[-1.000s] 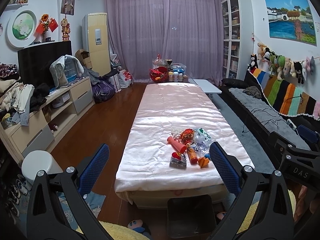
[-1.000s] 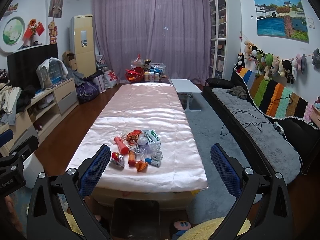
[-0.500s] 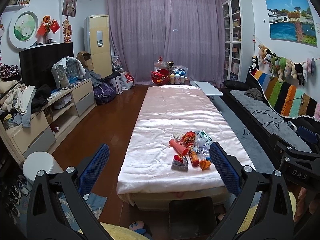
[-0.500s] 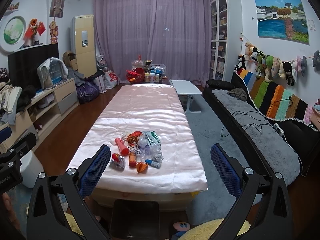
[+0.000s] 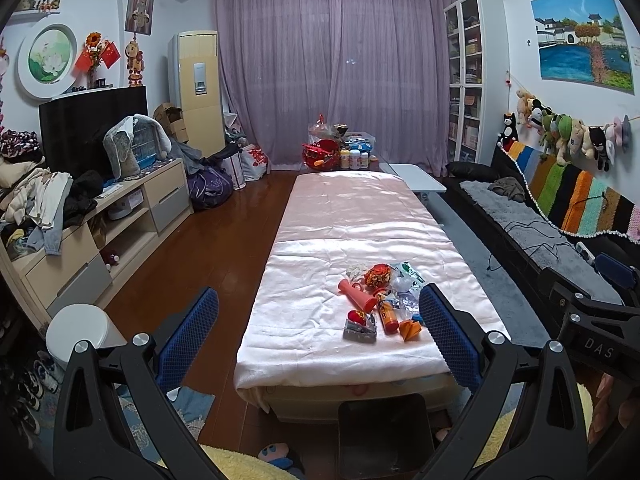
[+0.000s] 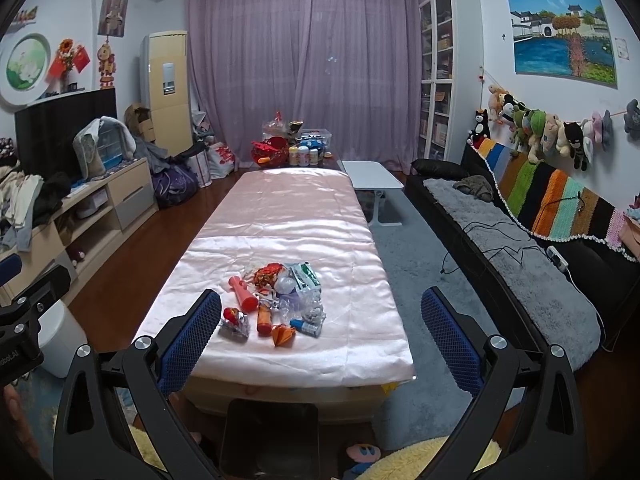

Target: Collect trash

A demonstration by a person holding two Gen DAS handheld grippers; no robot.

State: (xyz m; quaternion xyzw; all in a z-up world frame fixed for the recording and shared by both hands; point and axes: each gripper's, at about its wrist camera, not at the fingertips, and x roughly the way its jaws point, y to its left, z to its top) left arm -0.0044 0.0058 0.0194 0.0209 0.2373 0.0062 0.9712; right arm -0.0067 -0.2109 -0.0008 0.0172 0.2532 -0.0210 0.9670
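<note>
A pile of trash [image 5: 380, 300] lies on the near end of a long table under a pink satin cloth [image 5: 352, 216]: a red tube [image 5: 357, 294], an orange bottle [image 5: 388, 316], a foil packet [image 5: 360, 326], an orange paper piece [image 5: 411, 328] and crumpled wrappers. The pile also shows in the right wrist view [image 6: 276, 300]. My left gripper [image 5: 318, 336] is open and empty, held short of the table's near edge. My right gripper [image 6: 320, 336] is open and empty, also short of the table. The white trash bin [image 5: 82, 330] stands on the floor at left.
A dark stool [image 5: 386, 434] sits under the table's near end. A TV cabinet [image 5: 96, 224] with clothes lines the left wall. A black sofa [image 6: 520, 248] with a grey throw runs along the right. A small white side table [image 6: 372, 176] and bottles [image 6: 304, 156] stand at the far end.
Both grippers have shifted slightly, the view drifting a little; the trash pile sits a bit lower and nearer in the frames. Both stay open and empty.
</note>
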